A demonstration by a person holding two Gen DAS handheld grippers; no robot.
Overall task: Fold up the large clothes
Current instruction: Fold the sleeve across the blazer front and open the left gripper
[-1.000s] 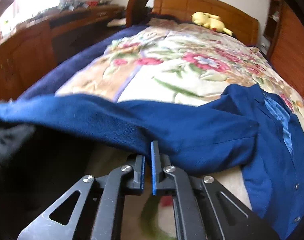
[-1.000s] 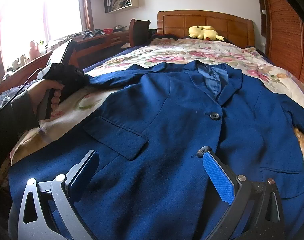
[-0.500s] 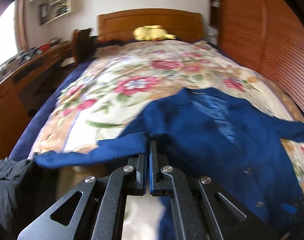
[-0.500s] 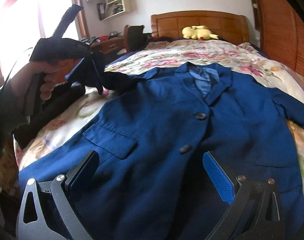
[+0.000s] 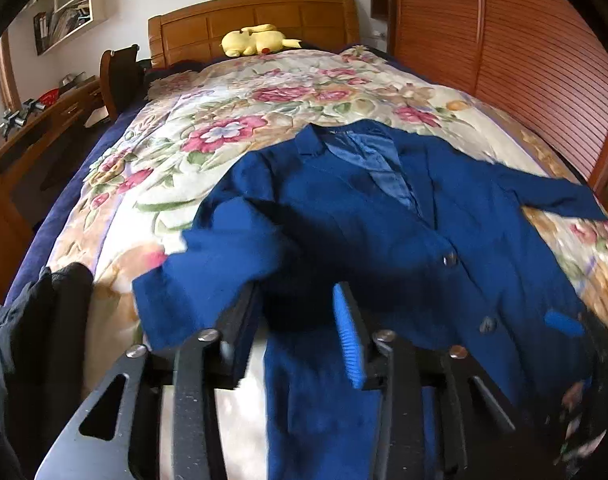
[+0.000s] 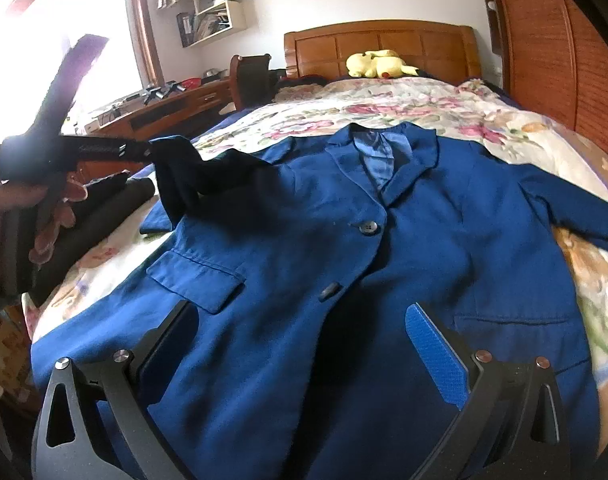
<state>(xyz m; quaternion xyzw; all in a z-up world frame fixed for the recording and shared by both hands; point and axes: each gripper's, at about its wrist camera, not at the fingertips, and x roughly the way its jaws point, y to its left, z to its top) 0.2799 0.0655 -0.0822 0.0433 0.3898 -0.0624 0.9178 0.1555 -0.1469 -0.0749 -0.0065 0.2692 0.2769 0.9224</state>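
A dark blue jacket [image 5: 384, 216] lies front-up and buttoned on the floral bedspread [image 5: 239, 120], collar toward the headboard. My left gripper [image 5: 295, 295] hovers over the jacket's left side, its jaws opening. The left sleeve [image 5: 207, 268] drapes loose over the left finger with nothing pressed between the pads. From the right wrist view, the left gripper [image 6: 145, 151] sits in a hand at the far left, the sleeve end [image 6: 183, 176] hanging at its tip. My right gripper [image 6: 299, 312] stands wide open just above the jacket [image 6: 344, 240] near the hem. The right sleeve [image 6: 576, 208] lies spread out.
A yellow plush toy [image 5: 255, 39] rests by the wooden headboard [image 5: 263, 12]. A black garment [image 5: 31, 320] lies at the bed's left edge. A wooden desk [image 6: 163, 108] and chair [image 6: 249, 76] stand on the left, a slatted wooden wall [image 5: 504, 48] on the right.
The left gripper carried the sleeve inward over the jacket and up, then its jaws parted and the sleeve slipped free. The right gripper stayed open near the hem.
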